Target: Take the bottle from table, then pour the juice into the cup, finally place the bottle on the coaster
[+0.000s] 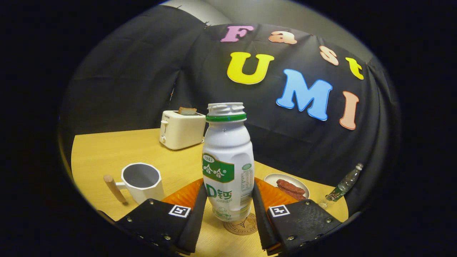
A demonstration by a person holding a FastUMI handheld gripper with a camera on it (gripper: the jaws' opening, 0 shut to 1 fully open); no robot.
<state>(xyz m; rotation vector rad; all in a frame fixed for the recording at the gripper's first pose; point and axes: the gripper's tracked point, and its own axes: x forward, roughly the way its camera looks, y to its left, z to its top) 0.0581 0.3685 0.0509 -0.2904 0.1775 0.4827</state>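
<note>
A white drink bottle (227, 160) with a green label and a green neck ring stands upright between my fingers, its cap off. My gripper (229, 200) is shut on the bottle, one black pad against each side of its lower body. The bottle's base is right over a round cork coaster (243, 227) that shows just under it; I cannot tell whether the base touches the coaster. A white faceted cup (141, 180) with a wooden handle stands on the table to the left of my left finger (198, 214); no liquid shows inside it.
Behind the bottle lies an orange plate (184, 195). A cream toaster (182, 129) holding a slice of bread stands at the back of the wooden table (103, 153). To the right are a small plate of sausages (290, 187) and a clear water bottle (343, 186).
</note>
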